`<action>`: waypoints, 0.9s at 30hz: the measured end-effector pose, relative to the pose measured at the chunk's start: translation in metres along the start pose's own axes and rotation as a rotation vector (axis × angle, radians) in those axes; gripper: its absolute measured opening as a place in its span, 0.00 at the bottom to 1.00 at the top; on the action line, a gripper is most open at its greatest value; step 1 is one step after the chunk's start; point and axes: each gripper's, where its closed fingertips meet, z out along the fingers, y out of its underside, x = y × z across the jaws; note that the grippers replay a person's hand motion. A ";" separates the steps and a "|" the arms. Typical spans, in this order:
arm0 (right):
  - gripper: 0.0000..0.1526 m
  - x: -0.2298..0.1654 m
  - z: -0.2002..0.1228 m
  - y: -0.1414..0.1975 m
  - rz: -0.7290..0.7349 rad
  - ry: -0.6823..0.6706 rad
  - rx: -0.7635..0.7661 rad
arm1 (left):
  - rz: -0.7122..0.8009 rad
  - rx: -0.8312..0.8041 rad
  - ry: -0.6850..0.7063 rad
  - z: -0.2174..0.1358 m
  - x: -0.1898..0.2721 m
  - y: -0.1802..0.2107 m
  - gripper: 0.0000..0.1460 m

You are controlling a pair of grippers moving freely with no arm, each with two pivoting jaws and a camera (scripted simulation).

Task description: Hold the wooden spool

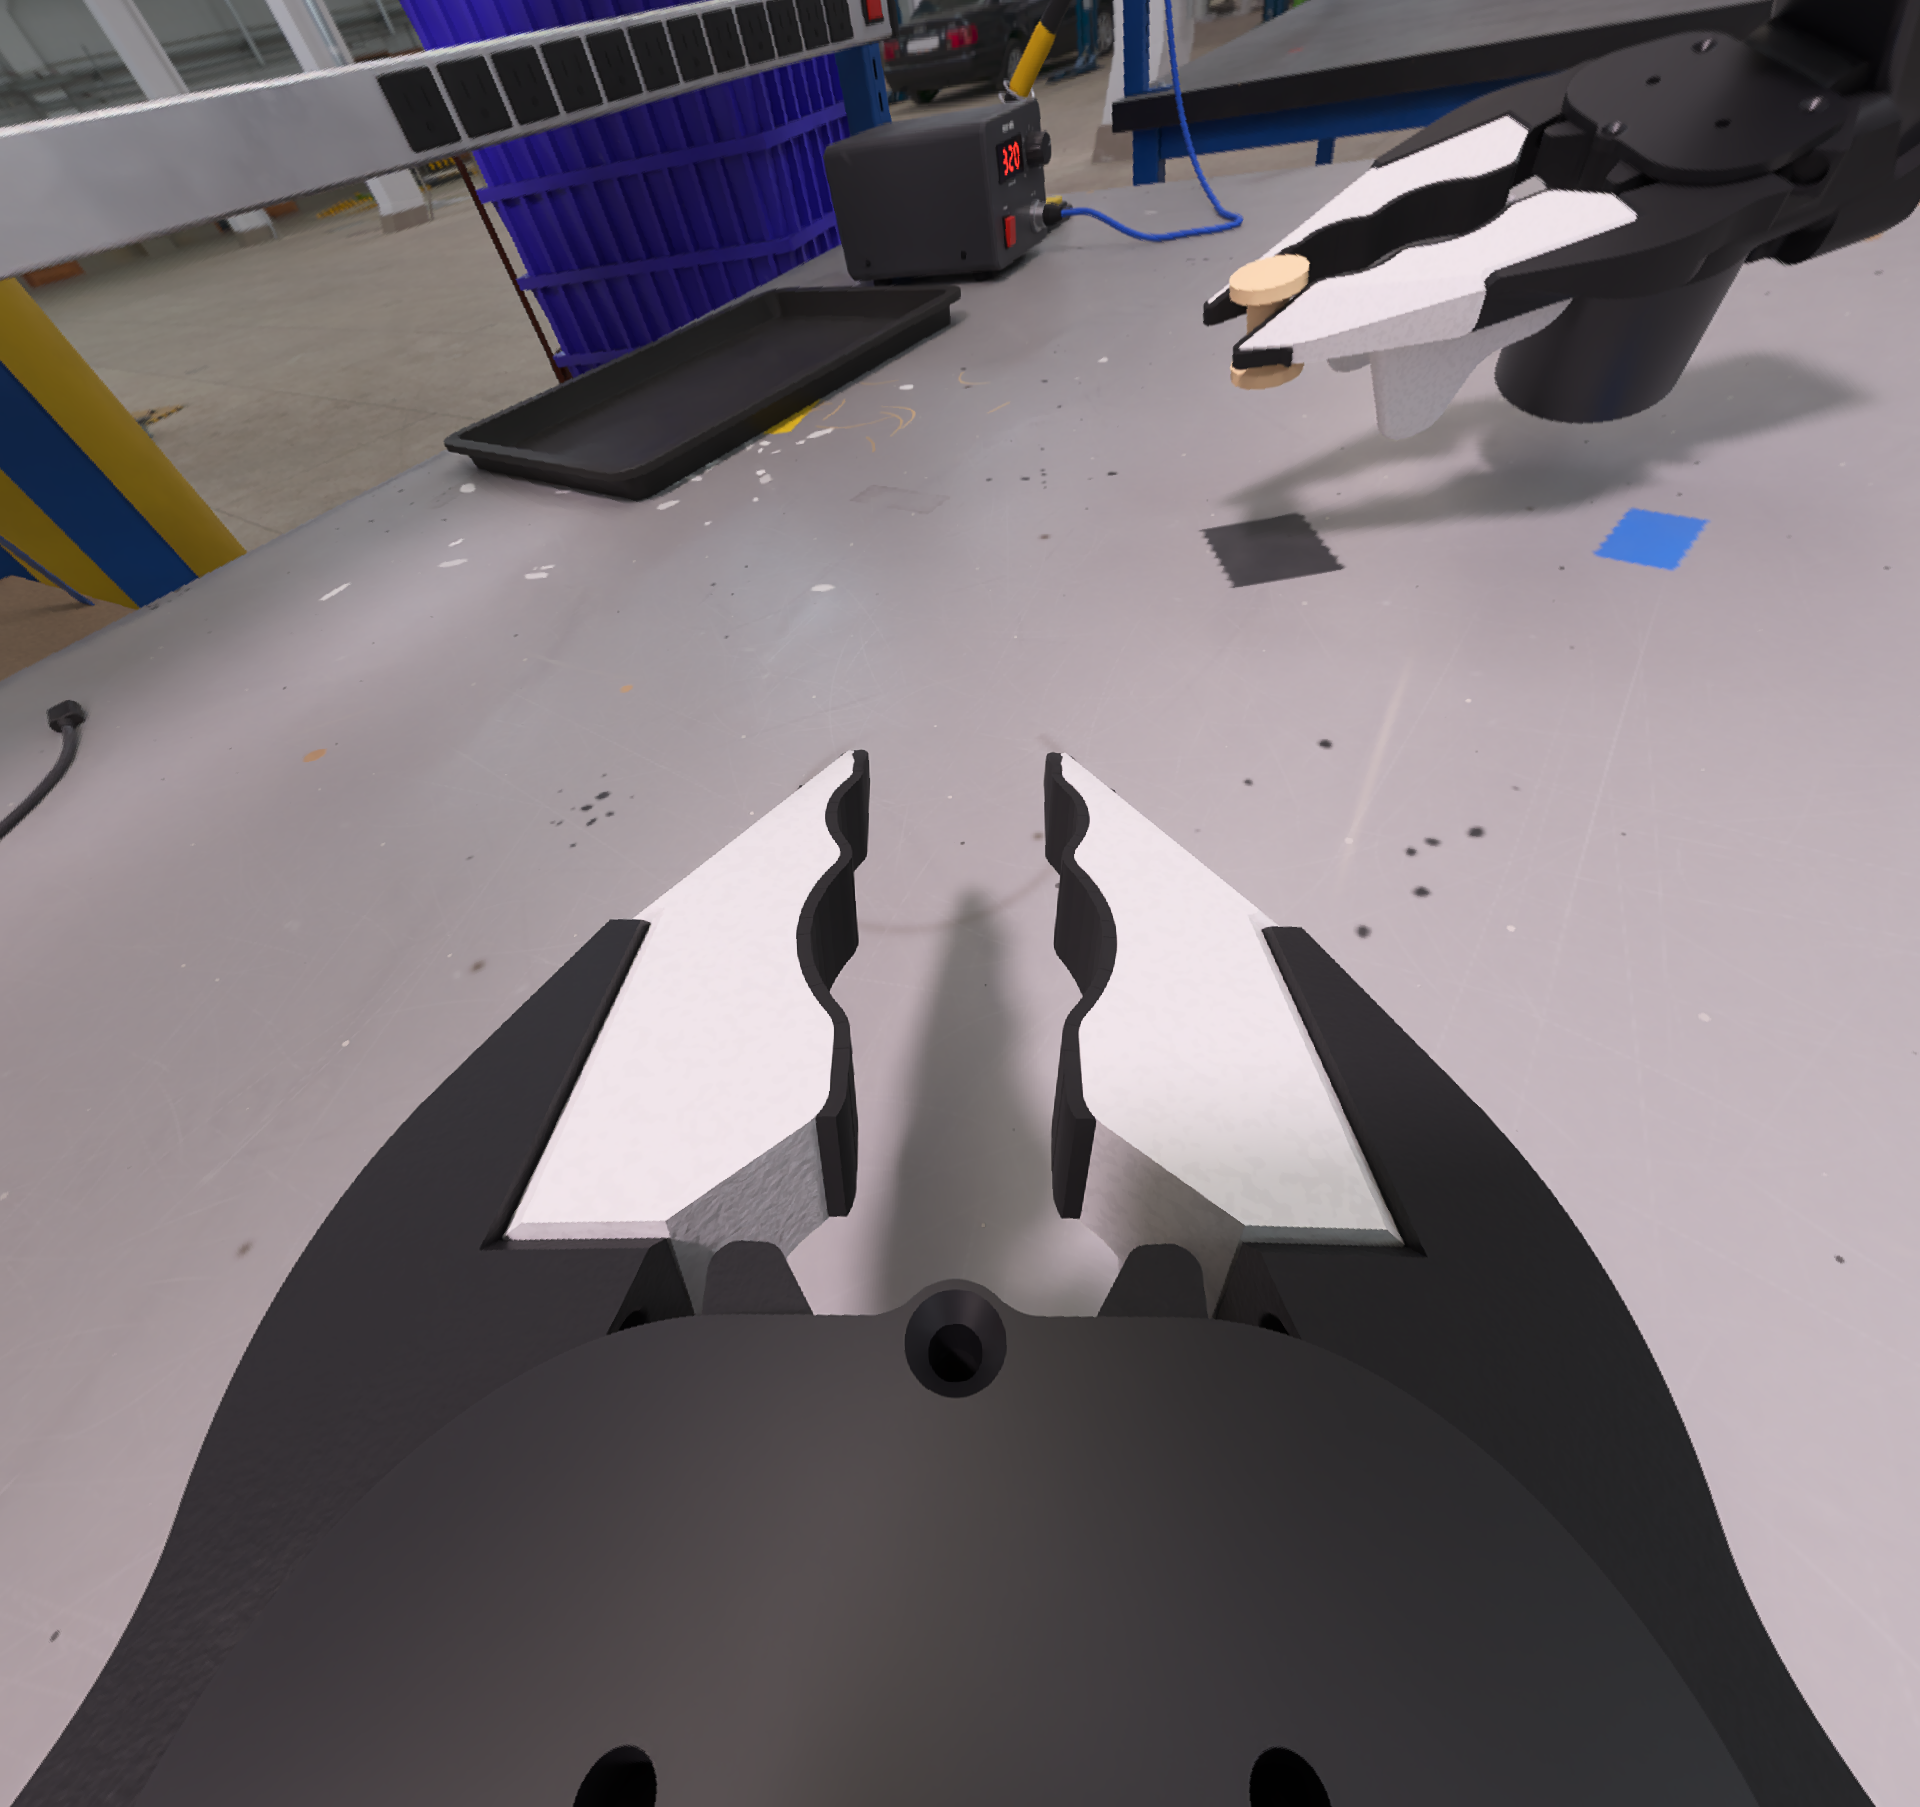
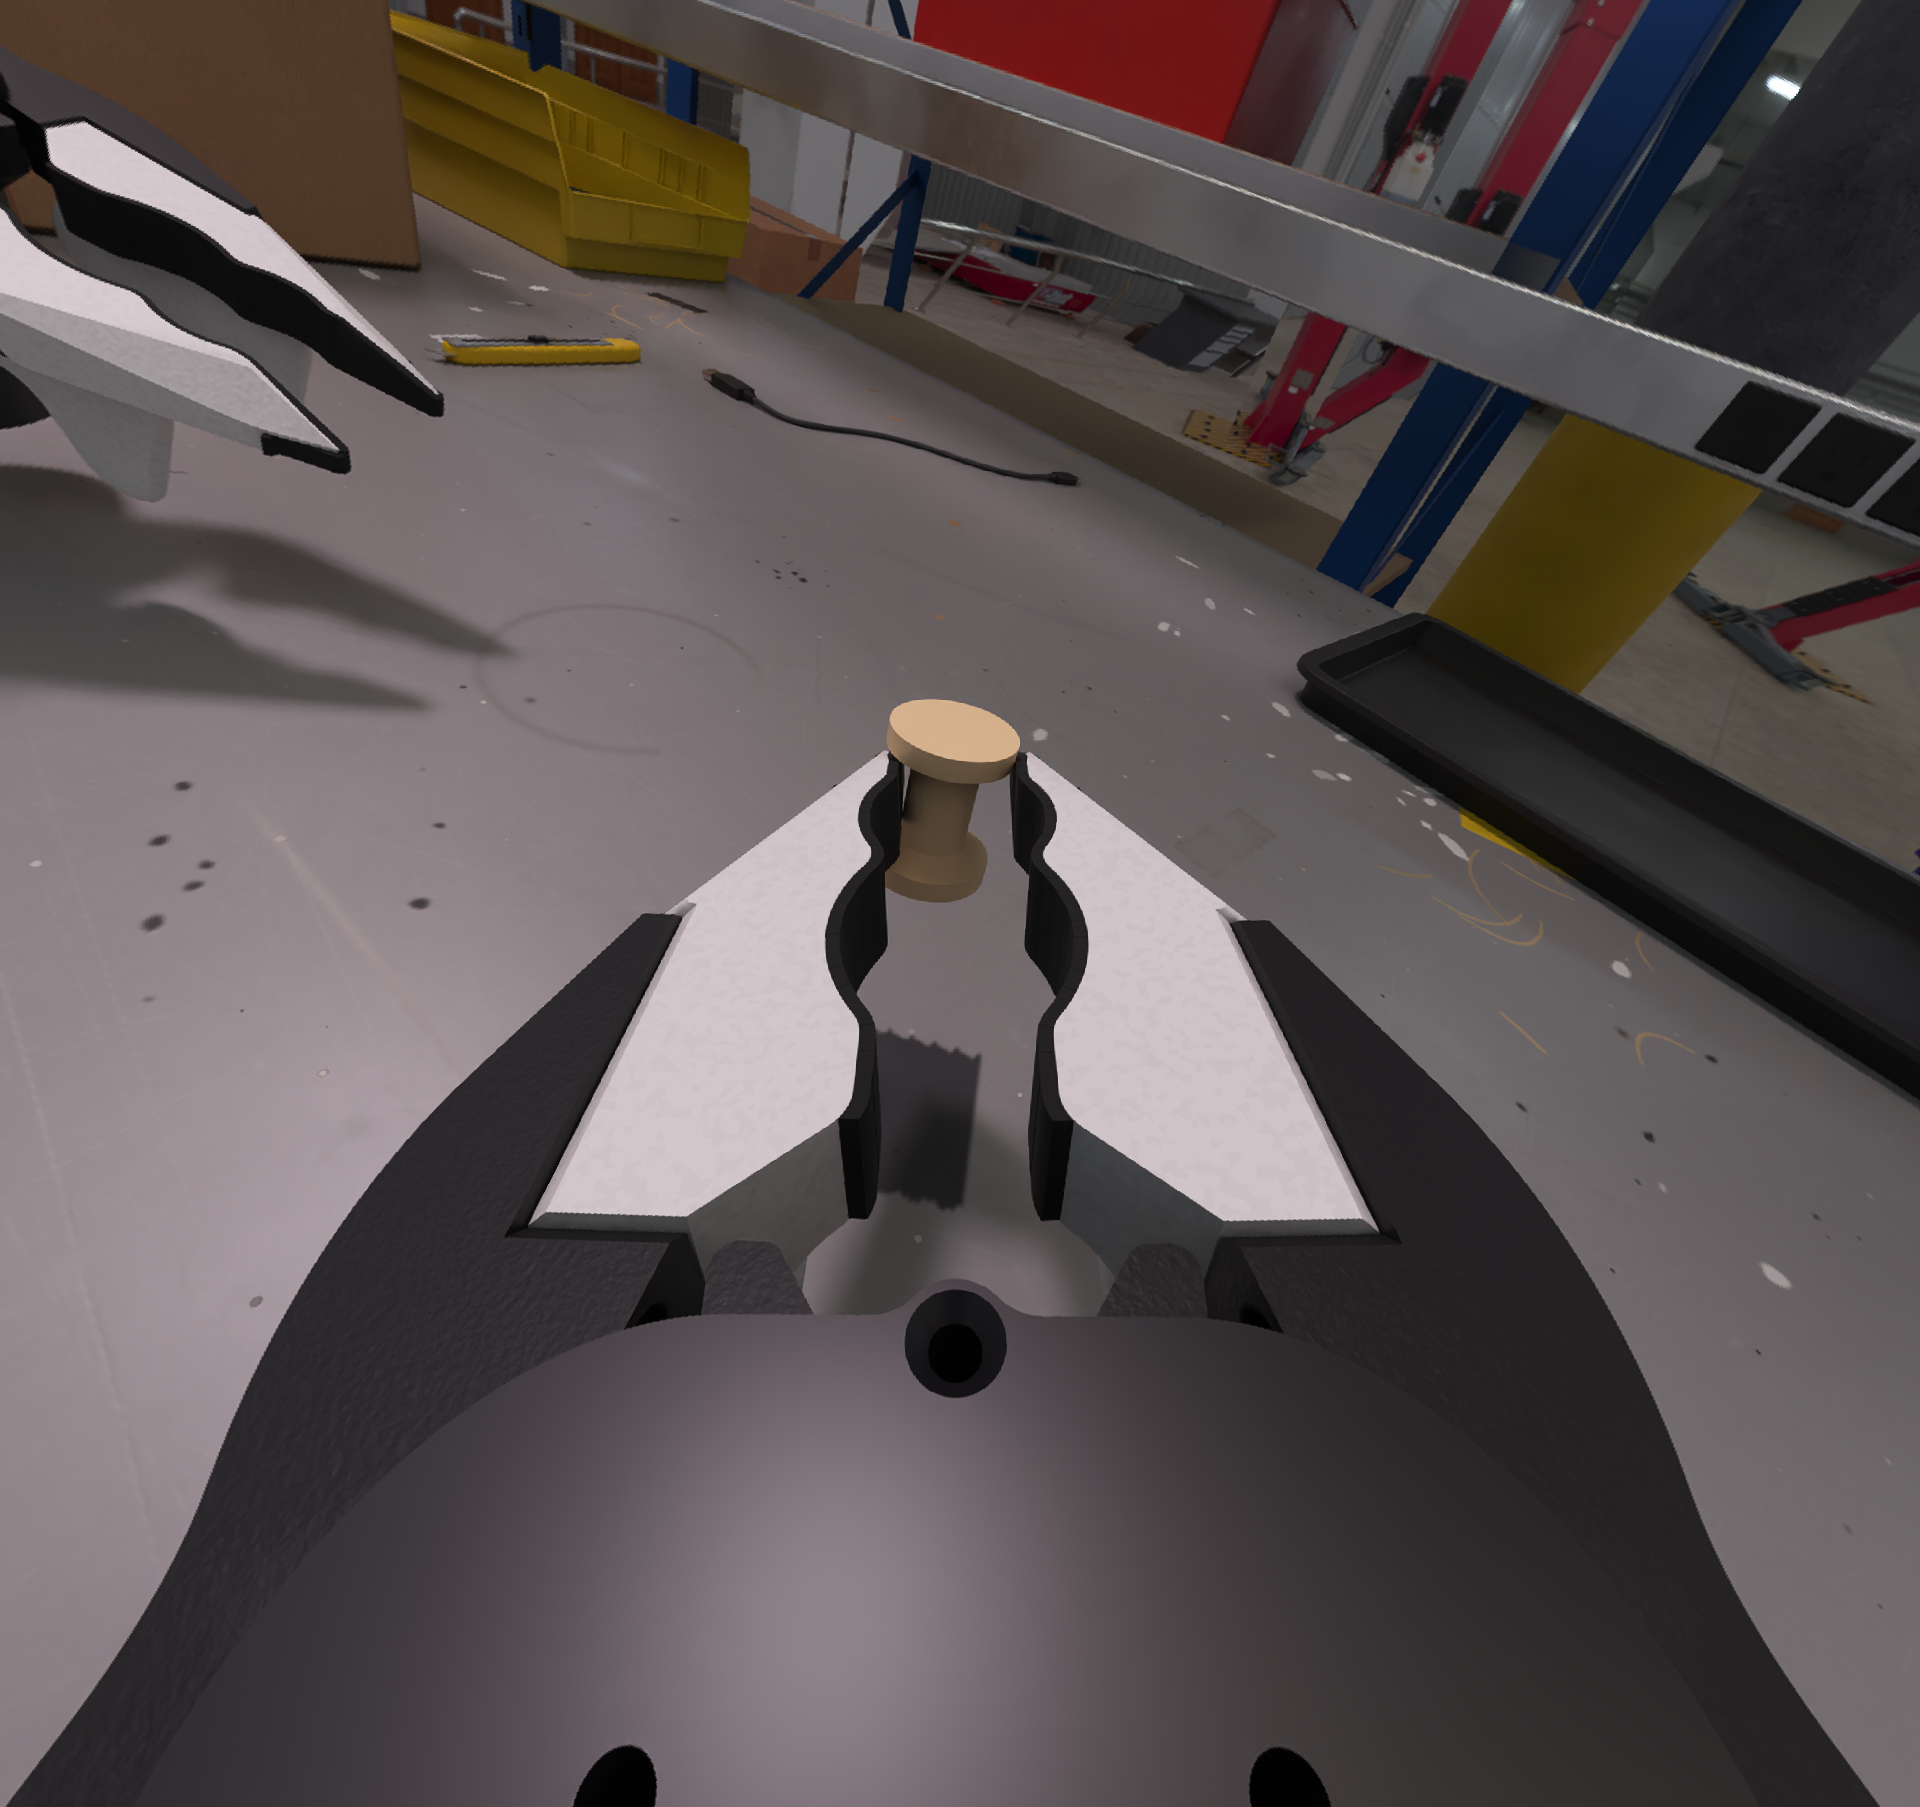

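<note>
- wooden spool (image 2: 943, 801) sits right at the tips of the right gripper (image 2: 952, 770), centre of right wrist view. jaws closed on its shaft, top flange above the tips
- spool's long axis roughly upright, w/ a slight tilt; held up off the tabletop (image 2: 623, 926), shadow below
- left gripper (image 1: 956, 770) is well apart, jaws open w/ nothing btwn them. right is clearly the nearer one
- nearby: black tray (image 1: 707, 386) upper left of left view, soldering station (image 1: 940, 194) behind it. nothing blocking imo

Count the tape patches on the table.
2: a dark grey patch beneath the right gripper holding the wooden spool, and a blue patch beside it. More may be hidden.
</note>
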 end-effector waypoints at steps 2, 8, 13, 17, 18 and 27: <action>0.13 0.001 0.000 0.000 0.002 0.005 -0.001 | -0.016 0.018 0.003 -0.001 -0.001 -0.002 0.23; 0.13 0.000 0.001 0.001 -0.016 0.010 -0.014 | -0.052 0.049 0.008 -0.004 -0.003 -0.006 0.23; 0.13 0.000 -0.001 0.001 -0.018 0.017 -0.008 | -0.060 0.046 0.019 -0.001 -0.003 -0.006 0.22; 0.13 0.002 -0.004 -0.001 0.002 0.023 0.009 | -0.063 0.078 -0.022 -0.004 -0.008 -0.010 0.21; 0.13 0.002 -0.004 -0.001 0.005 0.023 0.012 | -0.075 0.095 -0.036 -0.006 -0.011 -0.011 0.21; 0.13 0.003 -0.007 -0.003 0.017 0.025 0.027 | -0.208 0.195 -0.151 -0.027 -0.038 -0.016 0.22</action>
